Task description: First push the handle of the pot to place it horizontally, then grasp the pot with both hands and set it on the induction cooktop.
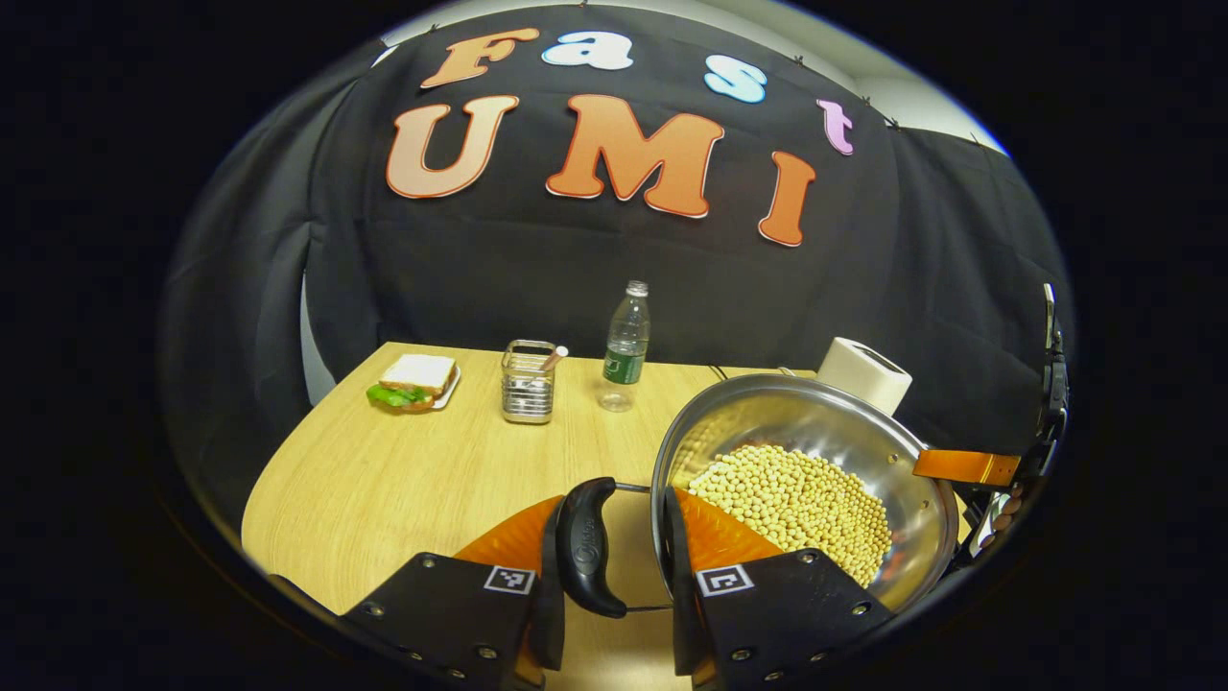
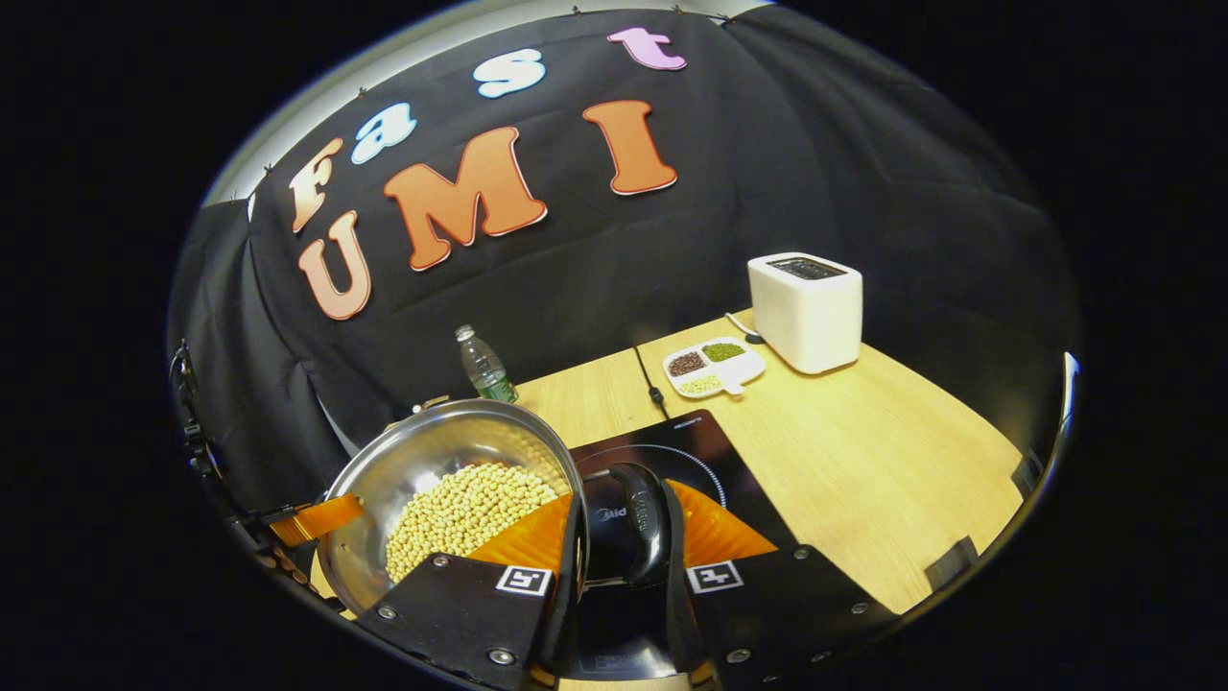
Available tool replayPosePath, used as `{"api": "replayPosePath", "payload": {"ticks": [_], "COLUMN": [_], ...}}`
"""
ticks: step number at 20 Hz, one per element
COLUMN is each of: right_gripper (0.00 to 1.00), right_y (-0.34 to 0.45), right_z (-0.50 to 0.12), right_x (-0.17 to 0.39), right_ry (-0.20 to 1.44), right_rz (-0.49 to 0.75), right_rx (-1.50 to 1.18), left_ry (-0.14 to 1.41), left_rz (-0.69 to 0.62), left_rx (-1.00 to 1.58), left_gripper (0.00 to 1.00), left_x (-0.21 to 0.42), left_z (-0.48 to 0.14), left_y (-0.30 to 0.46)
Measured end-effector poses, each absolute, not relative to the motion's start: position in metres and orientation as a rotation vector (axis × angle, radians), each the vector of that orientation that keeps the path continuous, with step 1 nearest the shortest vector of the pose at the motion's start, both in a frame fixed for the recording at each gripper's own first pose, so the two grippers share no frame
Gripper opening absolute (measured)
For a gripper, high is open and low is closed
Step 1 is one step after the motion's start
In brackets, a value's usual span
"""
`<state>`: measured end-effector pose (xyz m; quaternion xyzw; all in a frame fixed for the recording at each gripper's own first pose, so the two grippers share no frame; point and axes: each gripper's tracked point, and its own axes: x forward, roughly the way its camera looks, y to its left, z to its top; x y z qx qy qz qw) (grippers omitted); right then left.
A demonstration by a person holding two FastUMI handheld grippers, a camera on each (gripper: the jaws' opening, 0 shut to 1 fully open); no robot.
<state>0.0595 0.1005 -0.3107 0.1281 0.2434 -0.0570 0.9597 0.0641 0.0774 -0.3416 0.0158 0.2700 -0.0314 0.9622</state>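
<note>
Round stainless-steel pot (image 2: pixel 451 480) of yellow soybeans held aloft, tilted, beside black glass induction cooktop (image 2: pixel 715 461). Left gripper (image 1: pixel 614 547) fingers closed on black side handle (image 1: pixel 587 547); right gripper (image 2: pixel 624 537) likewise on opposite handle (image 2: pixel 638 523). Risk: uneven lift spills beans (rim low). Tabletop (image 2: pixel 863 461) right of cooktop open; white toaster (image 2: pixel 806 309) well apart.

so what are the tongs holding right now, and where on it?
Both hold the pot of beans. The left tongs grip one black side handle, the right tongs grip the other side handle.
</note>
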Motion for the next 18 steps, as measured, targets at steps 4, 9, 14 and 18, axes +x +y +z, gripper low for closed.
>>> {"api": "replayPosePath", "payload": {"ticks": [4,9,14,18], "right_gripper": [0.37,0.37,0.37,0.37], "right_y": [0.078,0.049,0.027,0.014], "right_z": [-0.315,-0.327,-0.339,-0.346], "right_x": [0.059,0.056,0.06,0.063], "right_ry": [0.495,0.511,0.526,0.532], "right_rz": [-0.142,-0.177,-0.204,-0.212], "right_rx": [0.267,0.274,0.276,0.283], "left_ry": [0.561,0.595,0.622,0.634], "left_rz": [-0.081,-0.102,-0.121,-0.124], "left_rx": [0.04,0.037,0.05,0.045], "left_gripper": [0.46,0.46,0.46,0.46], "left_x": [0.069,0.075,0.085,0.091], "left_z": [-0.351,-0.371,-0.388,-0.397], "left_y": [0.053,0.024,0.001,-0.012]}}
